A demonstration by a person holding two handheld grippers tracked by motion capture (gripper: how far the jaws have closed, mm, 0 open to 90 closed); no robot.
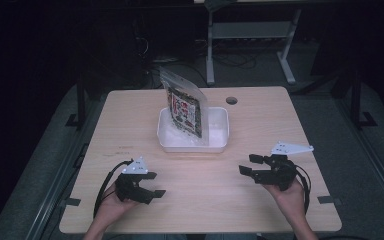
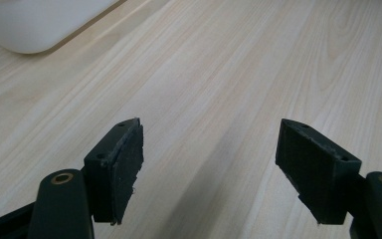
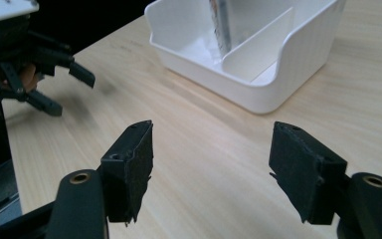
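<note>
High view: pouch [image 1: 186, 111] label print too small.

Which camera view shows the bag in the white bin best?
The high view: there the whole bag stands upright in the bin, with its printed label facing the camera. The right gripper view shows just a narrow lower strip of it behind the bin's divider. The left gripper view shows a corner of the bin.

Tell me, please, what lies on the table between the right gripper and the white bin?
Nothing: in the high view, bare wood separates the right gripper from the white bin holding the upright packet.
</note>
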